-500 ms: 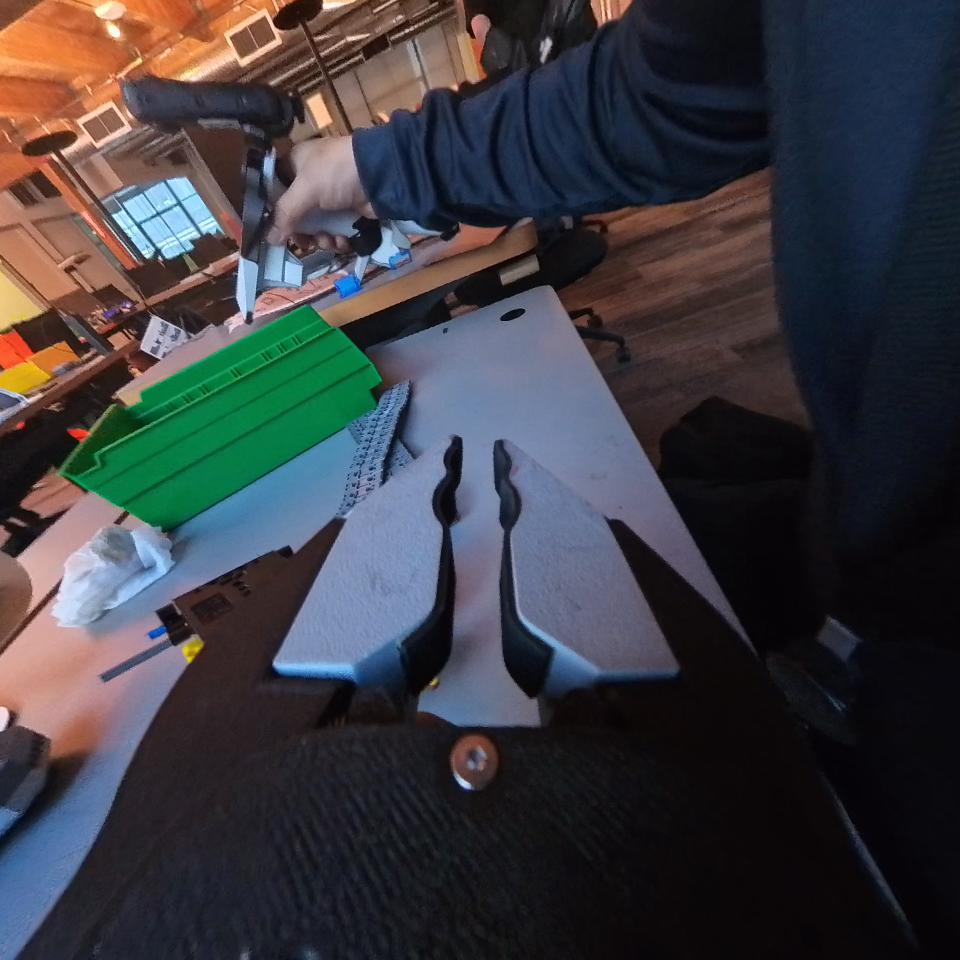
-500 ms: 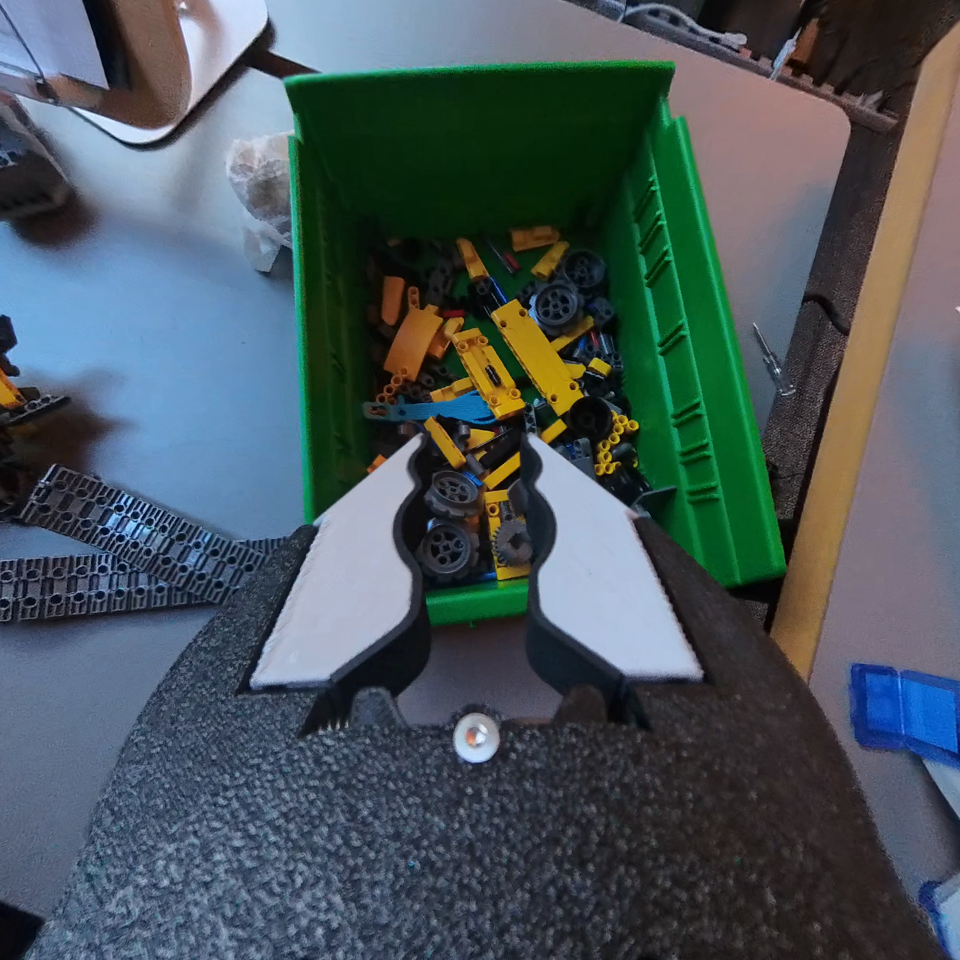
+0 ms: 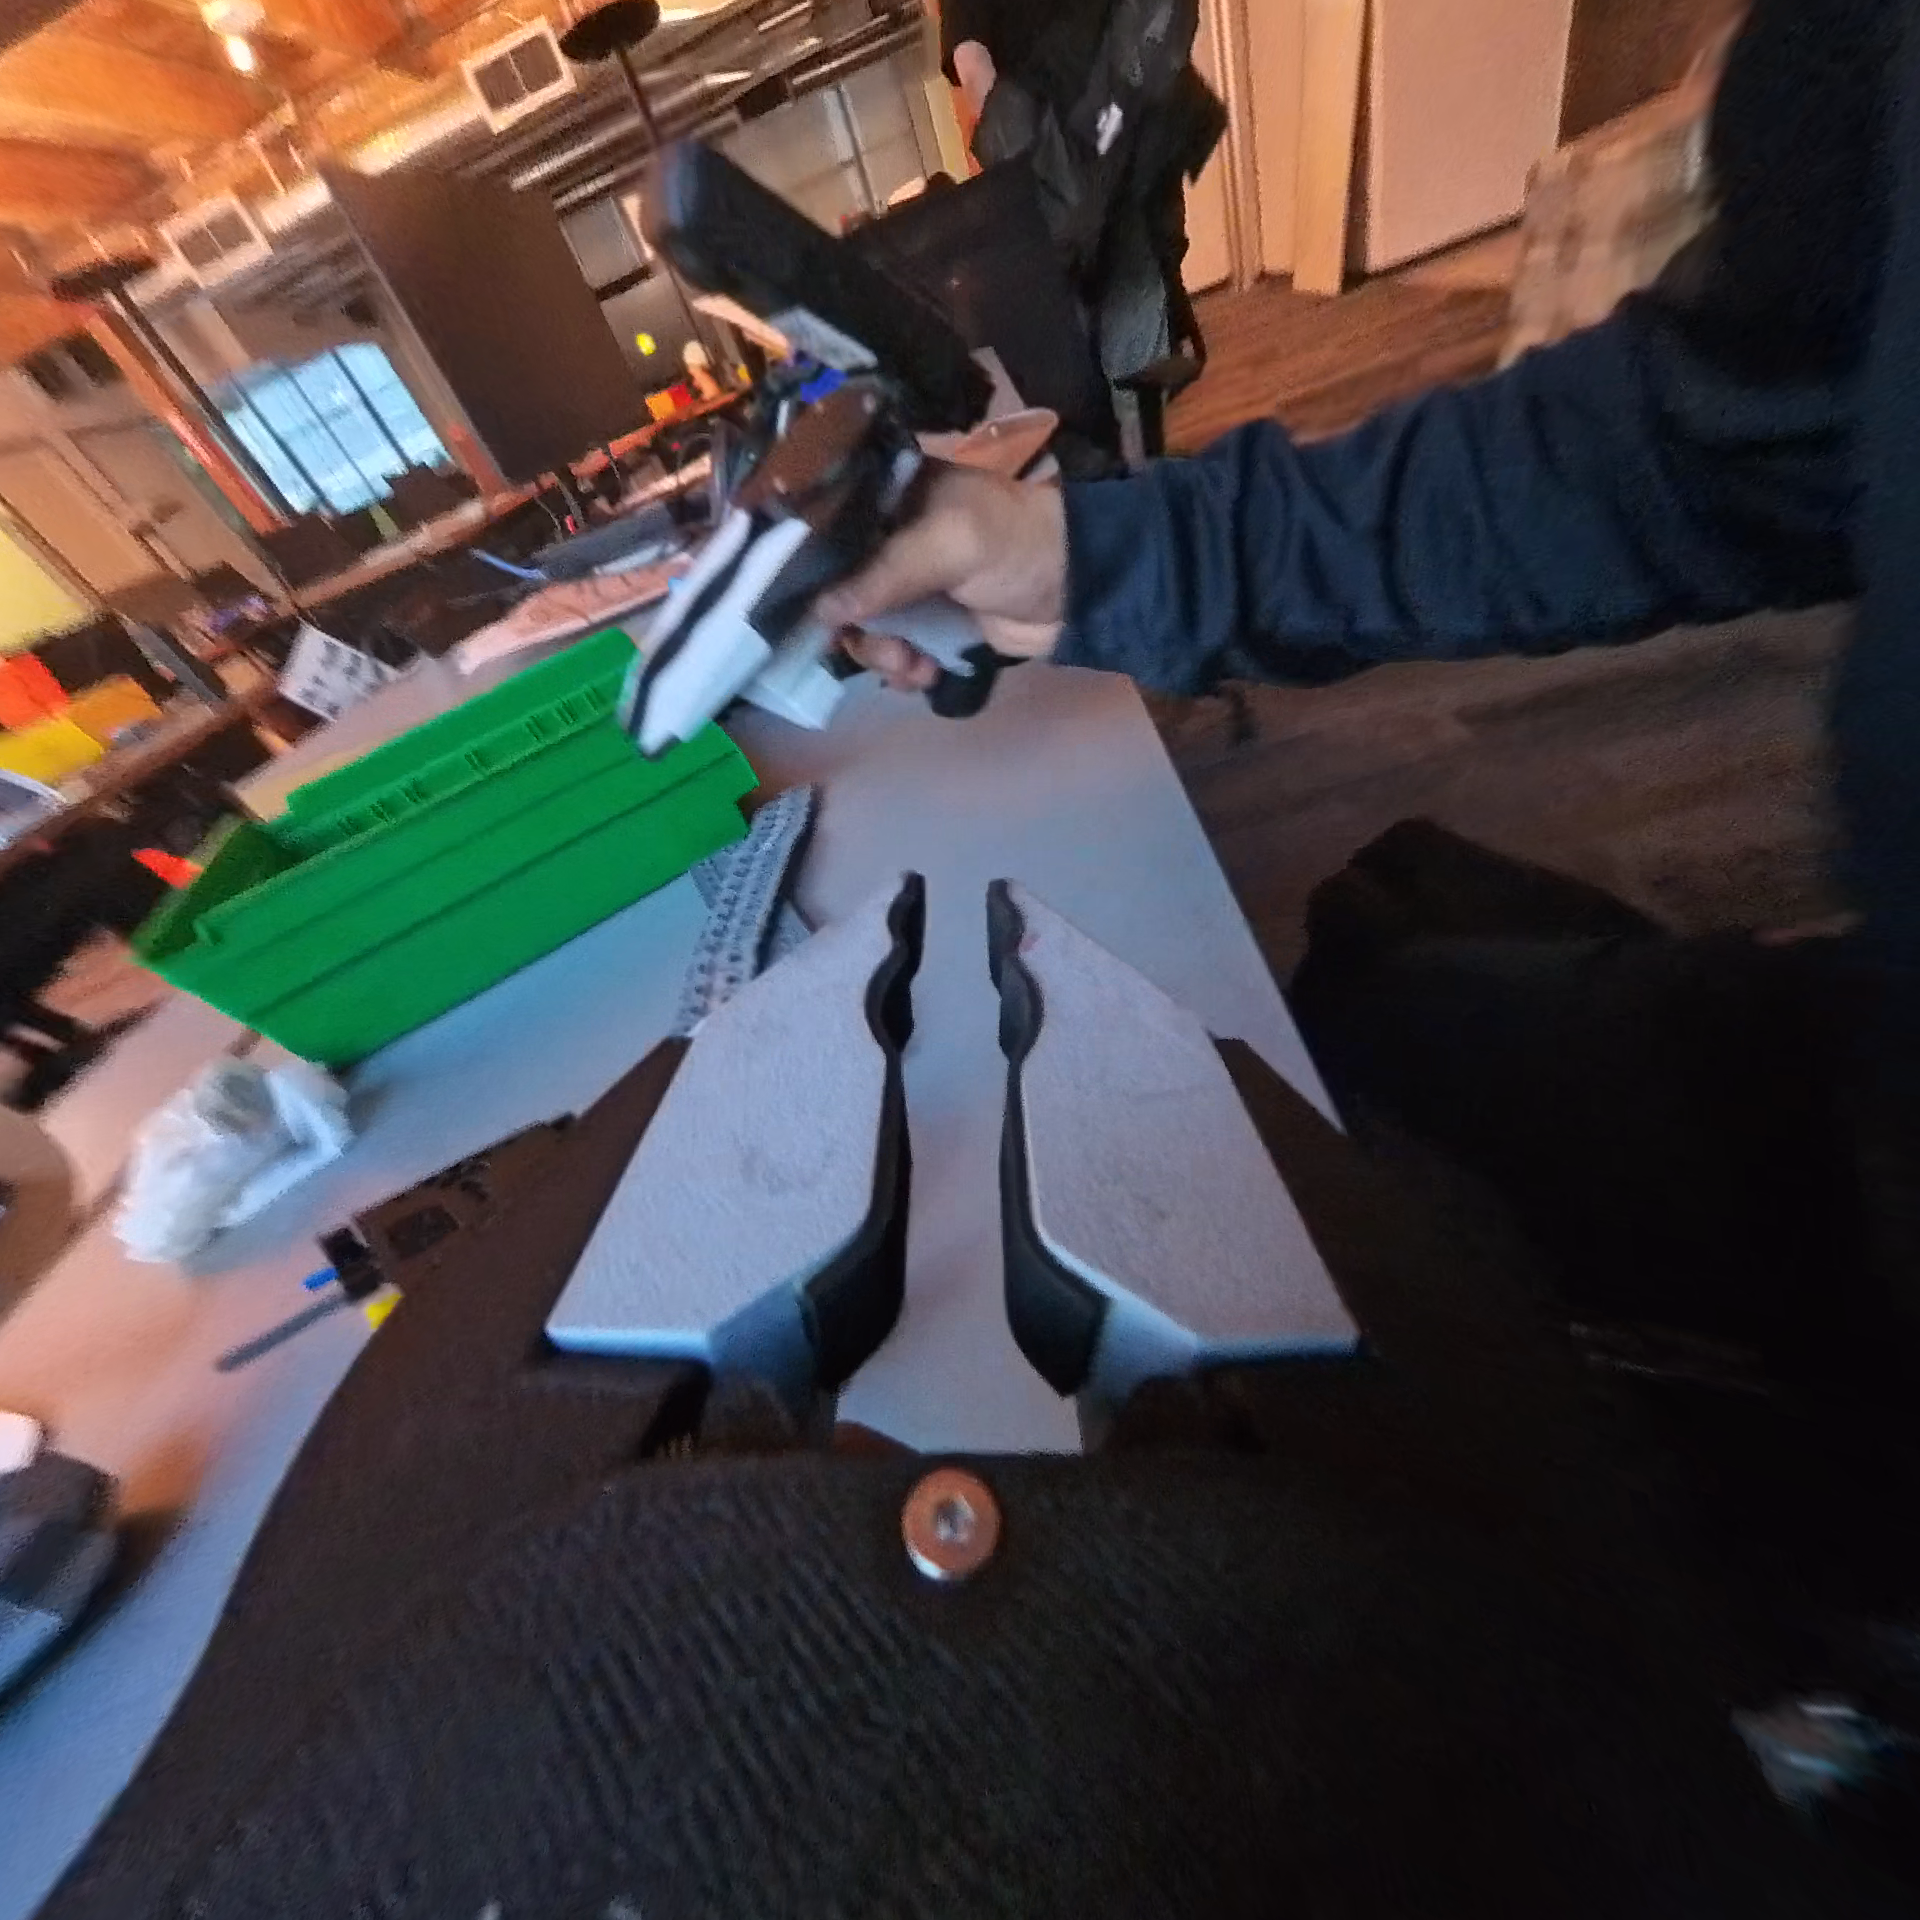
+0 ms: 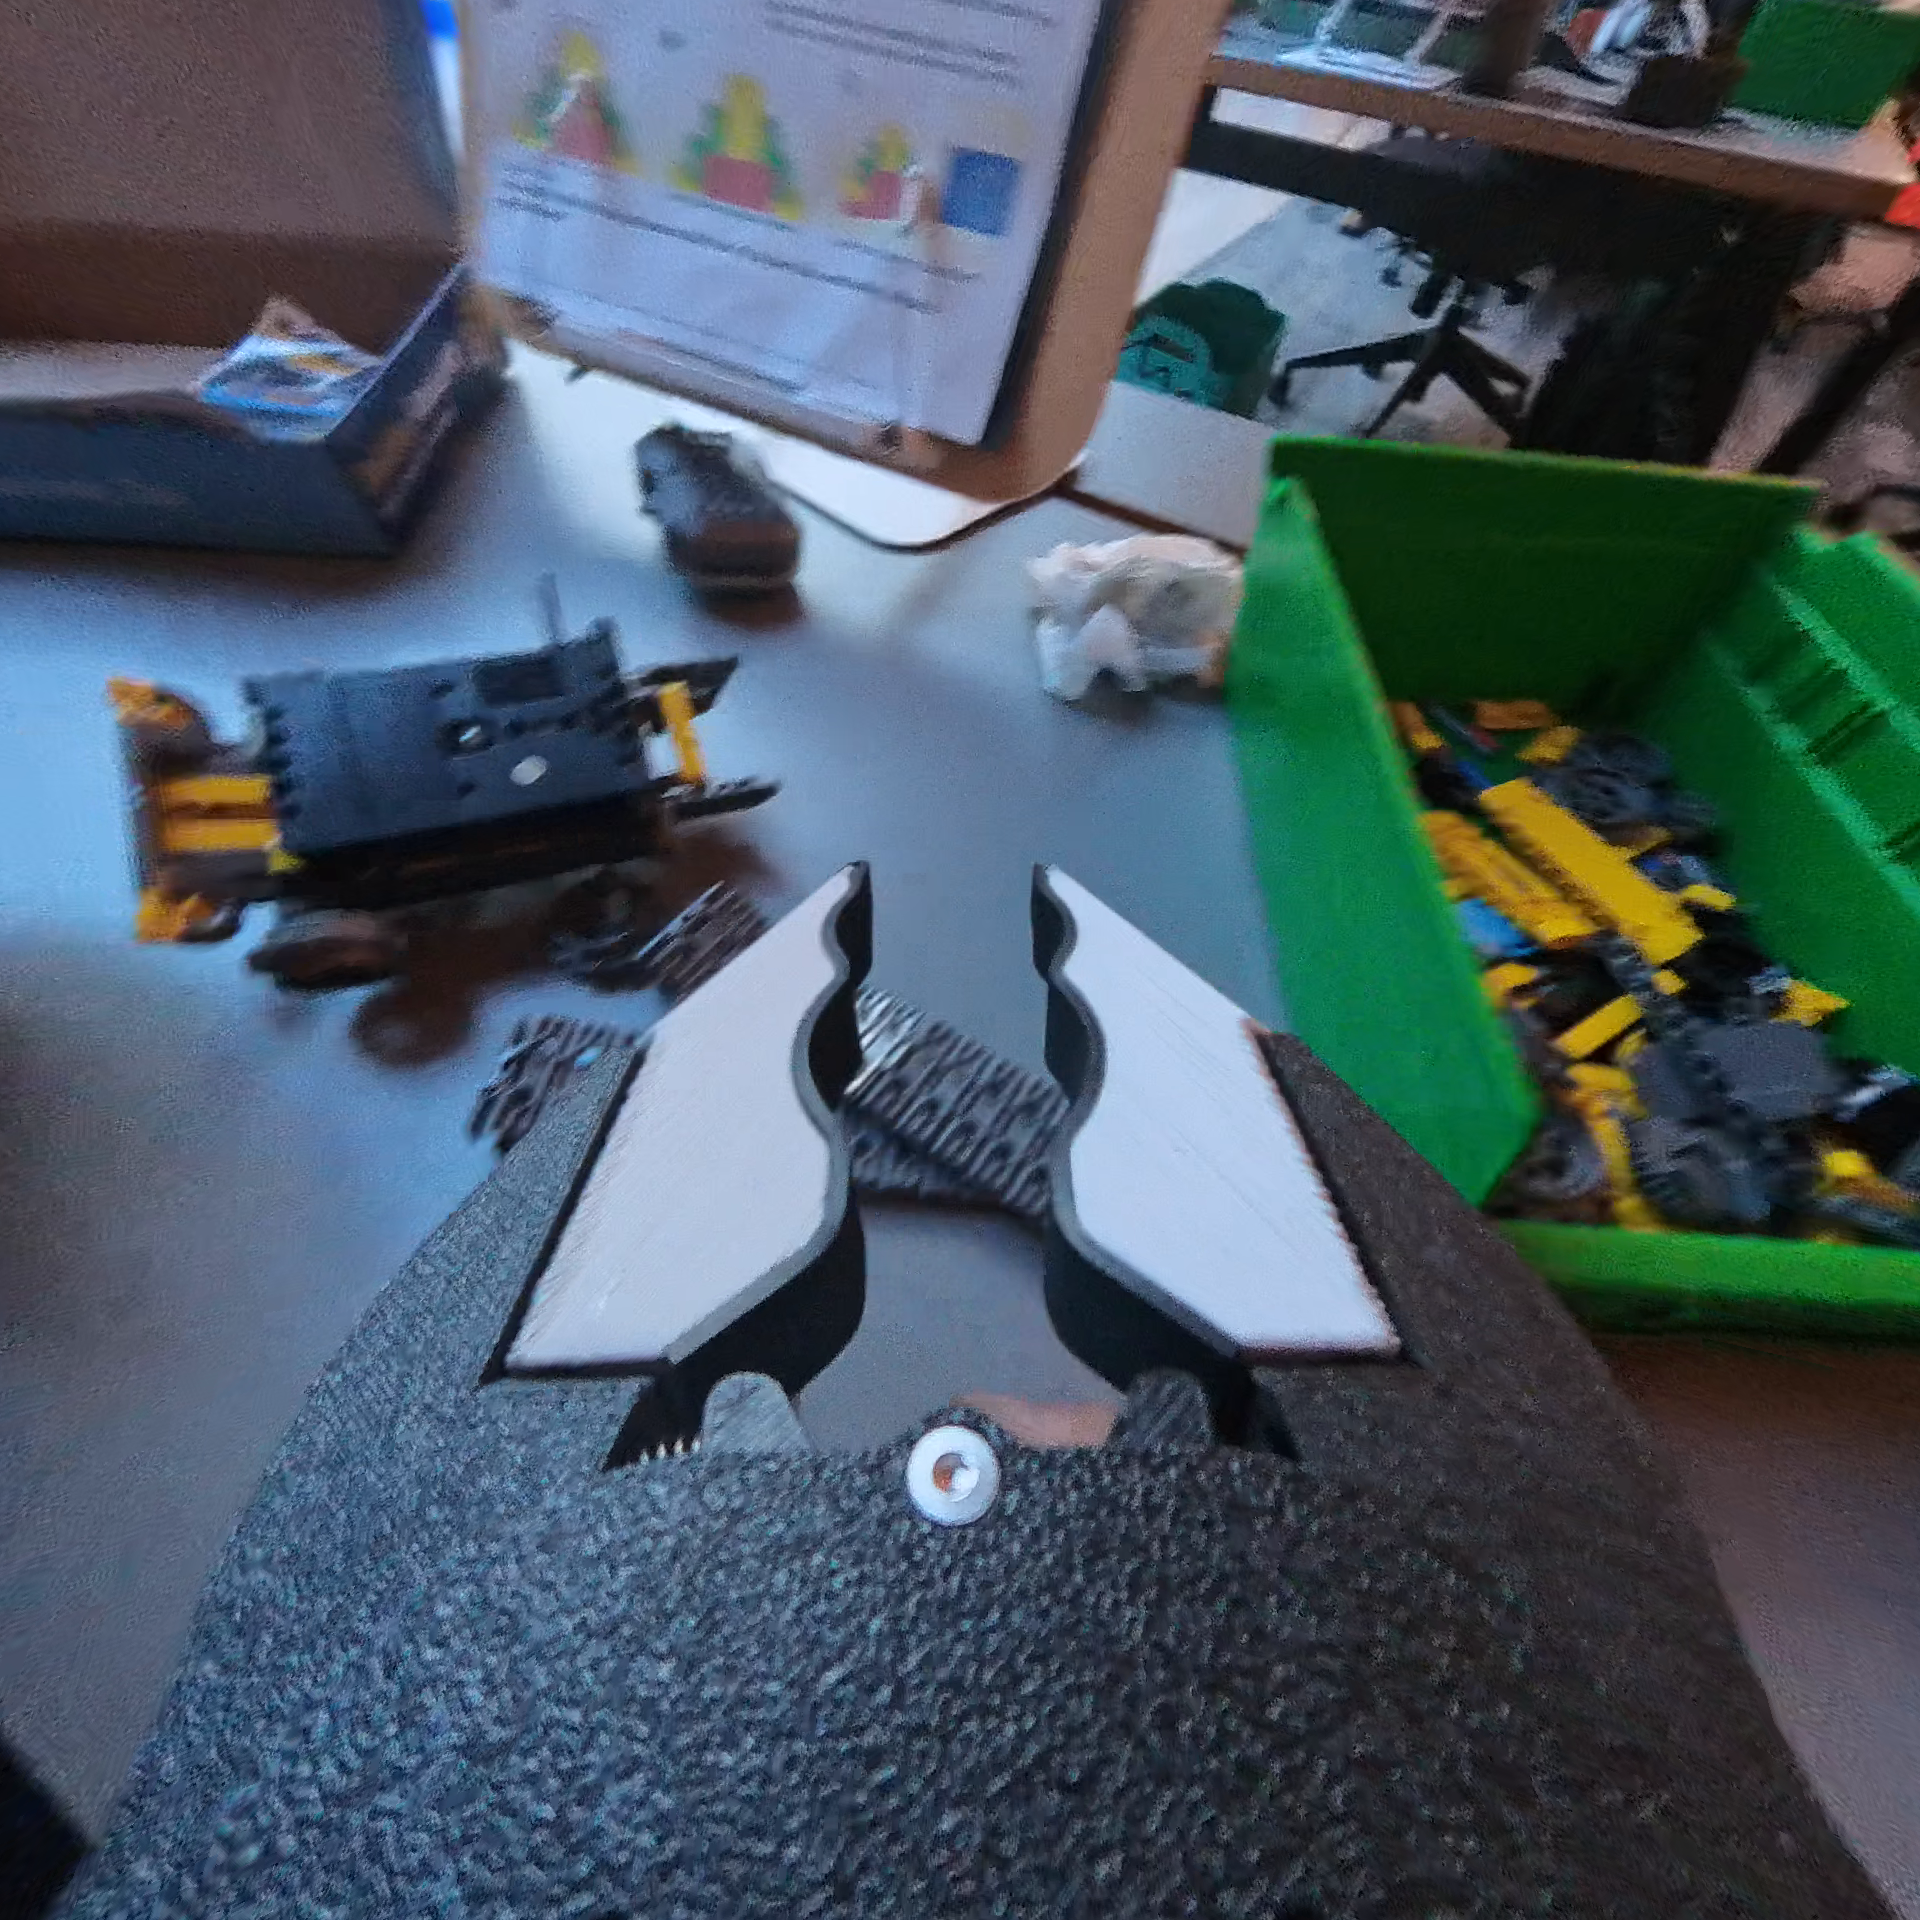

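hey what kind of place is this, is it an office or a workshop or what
Probably an open-plan office or maker lab. A grey table holds a green bin full of building-toy parts and a half-built black and yellow toy vehicle. Behind are more desks, a rolling office chair and exposed ceiling ducts.

The left gripper (image 3: pixel 951 904) hangs over the grey table (image 3: pixel 1039 790), jaws slightly parted with nothing between them. Ahead lies a grey studded track (image 3: pixel 743 914), touching the green bin (image 3: pixel 447 894). A crumpled white wrapper (image 3: pixel 223 1153) sits near the bin's other end. Over the bin's far rim a hand (image 3: pixel 966 551) holds the right gripper (image 3: pixel 649 717) — blurred, pointing down.
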`<state>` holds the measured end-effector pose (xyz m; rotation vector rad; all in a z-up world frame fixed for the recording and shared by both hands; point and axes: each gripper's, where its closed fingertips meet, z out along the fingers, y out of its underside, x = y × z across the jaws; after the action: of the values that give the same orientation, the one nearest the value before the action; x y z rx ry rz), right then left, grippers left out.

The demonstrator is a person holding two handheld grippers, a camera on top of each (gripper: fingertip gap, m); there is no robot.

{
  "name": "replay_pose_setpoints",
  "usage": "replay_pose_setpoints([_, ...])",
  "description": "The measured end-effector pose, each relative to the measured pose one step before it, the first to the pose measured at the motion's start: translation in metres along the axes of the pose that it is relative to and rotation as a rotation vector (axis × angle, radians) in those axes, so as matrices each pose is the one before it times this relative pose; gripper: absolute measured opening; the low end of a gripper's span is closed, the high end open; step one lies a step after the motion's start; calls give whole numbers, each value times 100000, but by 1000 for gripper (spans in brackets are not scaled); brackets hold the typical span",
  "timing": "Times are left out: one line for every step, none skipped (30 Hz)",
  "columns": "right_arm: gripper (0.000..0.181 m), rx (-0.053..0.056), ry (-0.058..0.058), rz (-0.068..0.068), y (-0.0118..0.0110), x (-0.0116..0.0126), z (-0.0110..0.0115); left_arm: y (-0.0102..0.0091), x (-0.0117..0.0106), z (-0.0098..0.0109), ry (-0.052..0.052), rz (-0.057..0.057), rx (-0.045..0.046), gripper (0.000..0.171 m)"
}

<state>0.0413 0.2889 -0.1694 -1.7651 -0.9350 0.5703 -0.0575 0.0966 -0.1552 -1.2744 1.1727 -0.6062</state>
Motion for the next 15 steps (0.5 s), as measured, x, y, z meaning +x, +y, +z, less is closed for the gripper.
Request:
replay_pose_setpoints([26,1770,-620,1221,1031,-984,-375,109,403,264,-1530,7006,-844,8])
replay_pose_setpoints([25,1971,-37,2550,1019,-737,-314,575,549,440,-626,5780,-1228,5])
replay_pose_setpoints([20,844,666,3528,1062,-481,-254,1006,557,487,-697,2046,-3958,4])
replay_pose_setpoints([19,104,-173,3476,942,-487,-182,1033,666,379,-392,-1701,-7560,4])
replay_pose_setpoints([20,-574,-1444,1951,765,-581,-151,636,908,171,464,-3740,-6898,8])
replay_pose_setpoints([21,-1341,-979,-150,469,-466,-181,429,1007,-60,354,-4183,-5351,11])
replay_pose_setpoints([26,-361,-34,-2088,117,-365,-207,511,1161,-281,1153,-2481,-5019,14])
replay_pose_setpoints([27,1163,71,-3204,-67,-352,-172,584,941,-450,-273,-771,-4270,15])
replay_pose_setpoints([26,1002,142,-3450,-60,-305,-87,514,629,-613,-2191,-79,-2666,16])
replay_pose_setpoints([24,142,450,-3103,3,-222,17,444,392,-718,-3060,-932,-1612,16])
replay_pose_setpoints([24,-611,327,-2244,76,-192,88,405,319,-767,-2608,-2720,-1023,15])
replay_pose_setpoints([24,-1491,-144,-1592,173,-205,181,376,346,-773,-1179,-4040,-655,16])
replay_pose_setpoints([26,-2031,-1125,-1525,257,-307,217,455,141,-717,-1463,-4314,-718,18])
replay_pose_setpoints([30,-1939,-1943,-1601,234,-411,225,542,-183,-600,-2422,-4143,-742,22])
replay_pose_setpoints([32,-1531,-2175,-1670,187,-440,182,569,-451,-422,-3006,-3805,-1126,26])
